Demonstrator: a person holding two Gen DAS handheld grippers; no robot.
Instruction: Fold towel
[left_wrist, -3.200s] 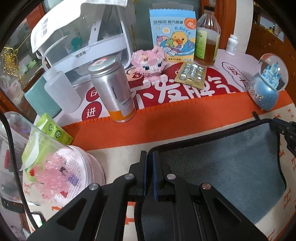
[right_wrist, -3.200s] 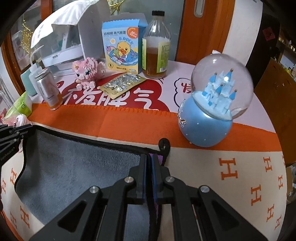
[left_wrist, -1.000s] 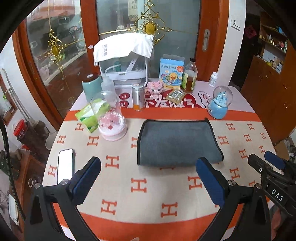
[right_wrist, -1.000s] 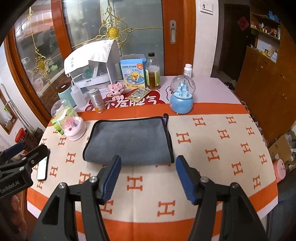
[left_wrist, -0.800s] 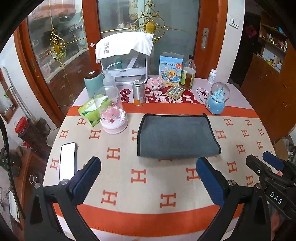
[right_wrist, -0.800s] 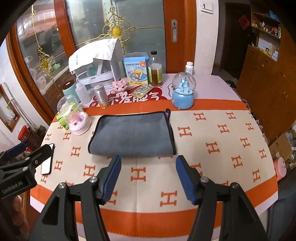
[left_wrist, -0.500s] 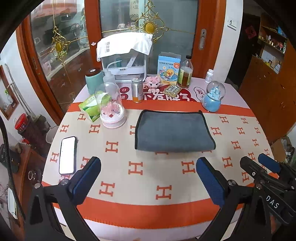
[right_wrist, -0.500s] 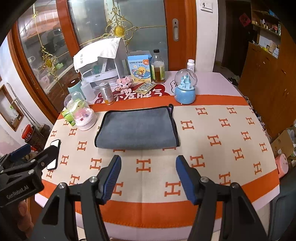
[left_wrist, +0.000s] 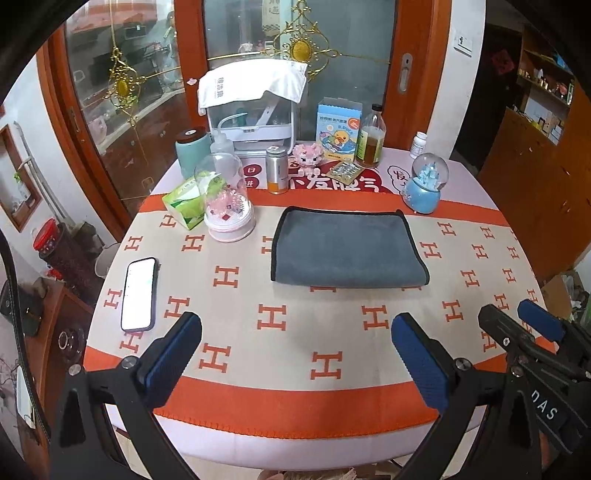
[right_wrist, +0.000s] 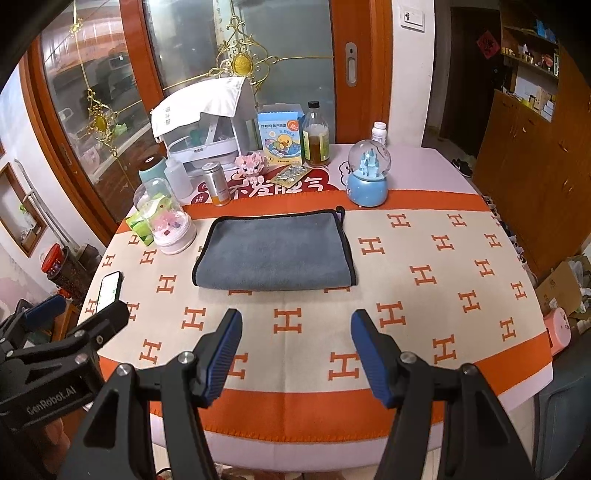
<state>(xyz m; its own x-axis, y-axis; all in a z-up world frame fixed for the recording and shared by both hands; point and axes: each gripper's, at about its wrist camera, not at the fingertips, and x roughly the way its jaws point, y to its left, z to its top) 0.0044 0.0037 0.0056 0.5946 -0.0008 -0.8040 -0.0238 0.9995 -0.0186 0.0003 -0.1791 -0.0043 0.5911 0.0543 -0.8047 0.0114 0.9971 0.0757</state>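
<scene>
A grey towel (left_wrist: 345, 248) with a black border lies folded in half, flat on the orange-and-cream tablecloth; it also shows in the right wrist view (right_wrist: 275, 252). My left gripper (left_wrist: 295, 347) is open and empty, held back above the table's front edge, well short of the towel. My right gripper (right_wrist: 295, 347) is open and empty too, also back over the front edge. The right gripper shows at the right edge of the left wrist view (left_wrist: 517, 325), and the left gripper at the lower left of the right wrist view (right_wrist: 81, 317).
A phone (left_wrist: 139, 294) lies at the left. Behind the towel stand a pink glass dome (left_wrist: 225, 206), a tissue pack (left_wrist: 184, 205), a metal can (left_wrist: 277, 169), a snow globe (left_wrist: 424, 184), a bottle (left_wrist: 371, 138), a blue box (left_wrist: 338, 129) and a white appliance (left_wrist: 255, 107).
Both grippers let go of the towel's far corners, opened, and pulled back toward me and up. The towel stays folded on the table.
</scene>
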